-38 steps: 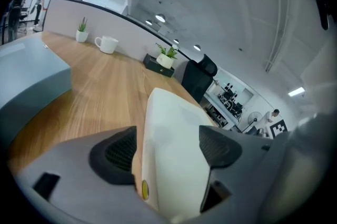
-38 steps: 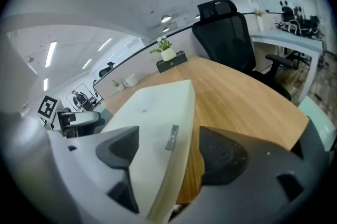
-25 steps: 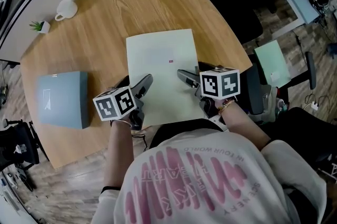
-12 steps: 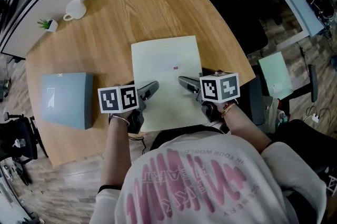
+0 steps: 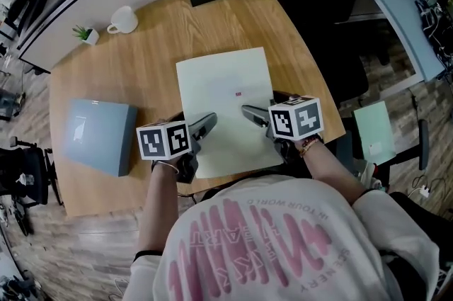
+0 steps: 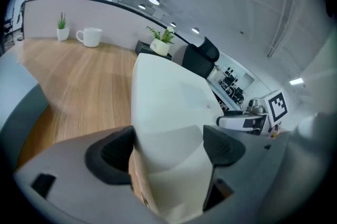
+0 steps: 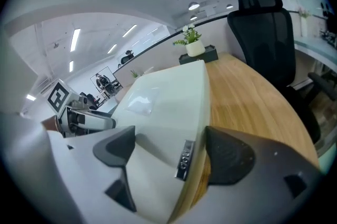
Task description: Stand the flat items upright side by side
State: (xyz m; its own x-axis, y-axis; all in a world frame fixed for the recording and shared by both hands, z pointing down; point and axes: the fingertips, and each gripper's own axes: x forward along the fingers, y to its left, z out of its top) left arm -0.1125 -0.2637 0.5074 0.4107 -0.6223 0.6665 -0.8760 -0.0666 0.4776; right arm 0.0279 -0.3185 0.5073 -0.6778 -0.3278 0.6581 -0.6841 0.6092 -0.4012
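Head view, starting closest to the person's body: the left gripper and the right gripper both tilt down over the near short edge of the pale green folder, one at each near corner. In the left gripper view the jaws stand apart with the folder's near-left corner lying between them, nothing pinched. In the right gripper view the jaws are apart too and have just been opening; the folder's right edge and a small tag on it lie between them, the pads not pressing. The folder lies flat on the wooden table with its long axis running straight away from the person, so both grippers meet it end-on and neither looks nearer than the other. To my eye, tipping it upright turns on that shared hold at the near edge. Well apart to the left, nearer the left gripper, a blue-grey flat item also lies flat. Farther off stands a white mug.
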